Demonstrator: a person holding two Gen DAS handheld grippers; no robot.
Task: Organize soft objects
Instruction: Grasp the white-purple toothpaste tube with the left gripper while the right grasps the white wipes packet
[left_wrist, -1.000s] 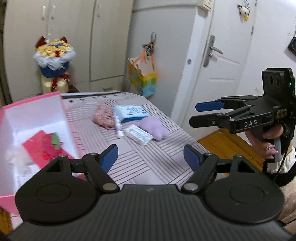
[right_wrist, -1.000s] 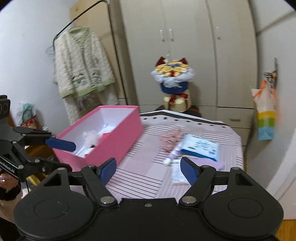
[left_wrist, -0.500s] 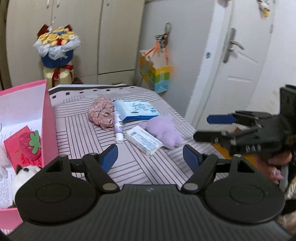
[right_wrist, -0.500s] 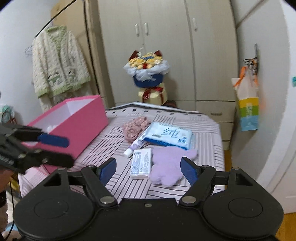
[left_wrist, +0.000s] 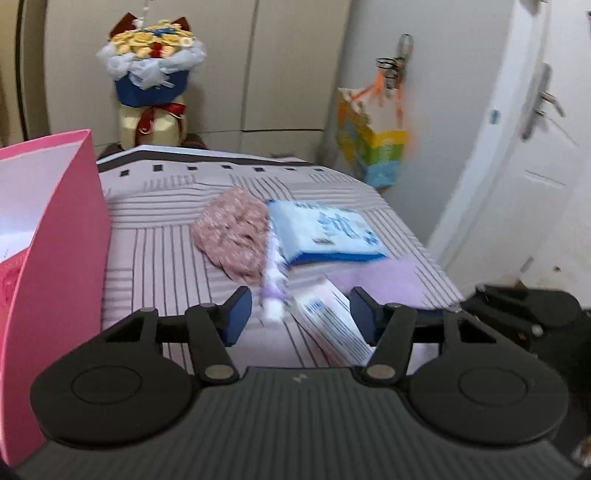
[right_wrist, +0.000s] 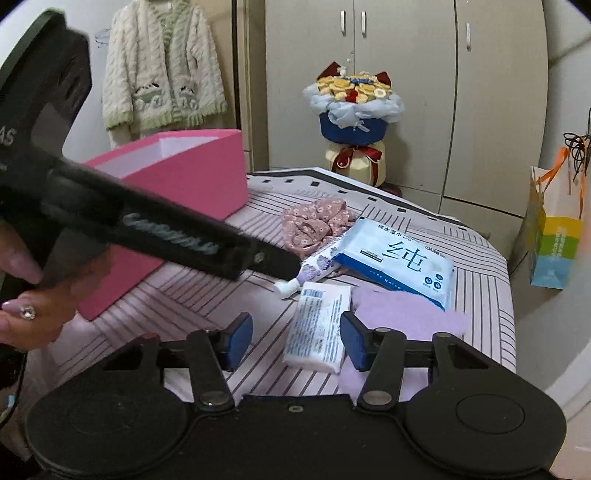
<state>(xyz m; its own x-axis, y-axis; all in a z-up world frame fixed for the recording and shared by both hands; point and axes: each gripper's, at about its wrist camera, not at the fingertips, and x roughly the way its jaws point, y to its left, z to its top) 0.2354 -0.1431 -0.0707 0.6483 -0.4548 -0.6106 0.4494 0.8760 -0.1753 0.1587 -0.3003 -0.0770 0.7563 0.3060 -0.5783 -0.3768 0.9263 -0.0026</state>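
On the striped table lie a pink floral fabric piece (left_wrist: 232, 236) (right_wrist: 314, 225), a blue wet-wipe pack (left_wrist: 321, 232) (right_wrist: 399, 258), a purple tube (left_wrist: 273, 280) (right_wrist: 314, 271), a white tissue packet (left_wrist: 328, 325) (right_wrist: 319, 325) and a lilac soft pad (left_wrist: 388, 280) (right_wrist: 402, 314). My left gripper (left_wrist: 301, 315) is open and empty, just before the tube and packet. My right gripper (right_wrist: 297, 341) is open and empty, its fingers on either side of the near end of the packet. The left gripper's body also crosses the right wrist view (right_wrist: 147, 221).
An open pink box (left_wrist: 55, 236) (right_wrist: 177, 177) stands on the table's left side. A flower bouquet (right_wrist: 354, 107) stands behind the table by the cupboards. A coloured paper bag (left_wrist: 369, 147) hangs on the right. A door is at far right.
Both grippers have moved forward and lower toward the pile of objects. The left one has swung in front of the right camera. Both stay open.
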